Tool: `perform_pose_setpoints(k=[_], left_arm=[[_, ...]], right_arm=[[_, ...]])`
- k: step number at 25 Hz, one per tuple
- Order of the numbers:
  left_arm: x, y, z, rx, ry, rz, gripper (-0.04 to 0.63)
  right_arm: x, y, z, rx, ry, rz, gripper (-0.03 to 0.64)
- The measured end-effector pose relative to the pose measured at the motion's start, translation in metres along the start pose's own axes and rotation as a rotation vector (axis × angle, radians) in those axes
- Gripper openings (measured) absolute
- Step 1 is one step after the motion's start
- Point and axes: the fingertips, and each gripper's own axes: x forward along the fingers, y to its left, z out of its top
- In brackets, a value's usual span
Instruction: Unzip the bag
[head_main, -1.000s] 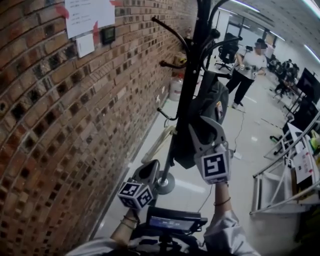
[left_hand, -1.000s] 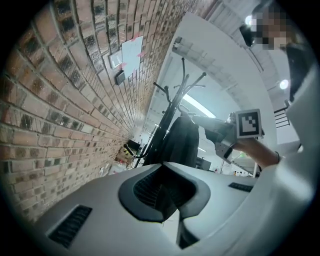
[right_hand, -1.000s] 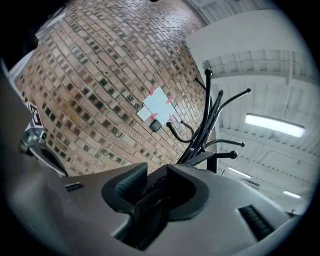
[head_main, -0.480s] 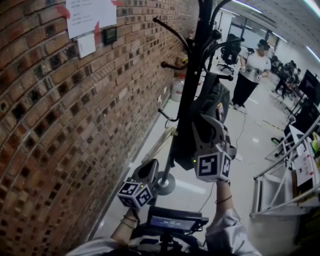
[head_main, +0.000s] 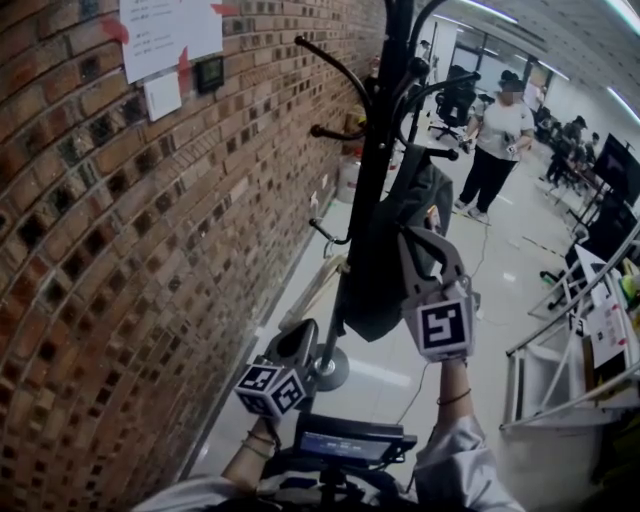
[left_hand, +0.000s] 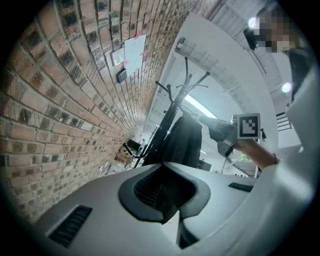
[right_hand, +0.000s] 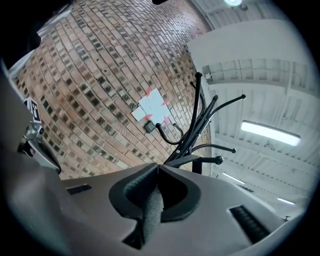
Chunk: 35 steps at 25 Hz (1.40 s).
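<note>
Hanging on a black metal coat stand (head_main: 375, 150), the dark grey fabric backpack (head_main: 385, 265) has the right tool (head_main: 408, 235) at its side, the left tool (head_main: 303, 335) lower. Left gripper view: jaws together. Right gripper view: jaws, just closing, pinch a grey fabric strip (right_hand: 150, 205).

Print on the papers (head_main: 170, 35) taped to the brick wall (head_main: 100, 250) is illegible.

Zip on the bag (head_main: 382, 275) indiscernible; coat stand (head_main: 372, 170) cropped at top
</note>
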Motion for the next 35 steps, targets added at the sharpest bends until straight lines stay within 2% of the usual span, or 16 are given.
perform_pose_setpoints(k=[15,18,23,26,30,35], left_arm=[[0.011,0.002,0.002,-0.011,-0.005,0.007,0.011],[0.015,-0.008,0.009,-0.019,-0.013,-0.025,0.011],[0.028,-0.049,0.046,-0.090,-0.085,-0.166,0.011],[0.035,-0.070,0.064,-0.080,-0.119,-0.221,0.011],[0.039,-0.080,0.065,-0.043,-0.116,-0.228,0.011],[0.041,-0.076,0.055,-0.060,-0.101,-0.209,0.011]], right_arm=[[0.001,-0.050,-0.007,0.084,-0.001,-0.087,0.012],[0.001,-0.057,-0.011,0.114,-0.004,-0.094,0.012],[0.003,-0.063,-0.020,0.104,-0.028,-0.076,0.012],[0.002,-0.066,-0.025,0.151,-0.004,-0.084,0.013],[0.003,-0.071,-0.027,0.181,-0.019,-0.079,0.014],[0.005,-0.076,-0.027,0.205,-0.038,-0.068,0.015]])
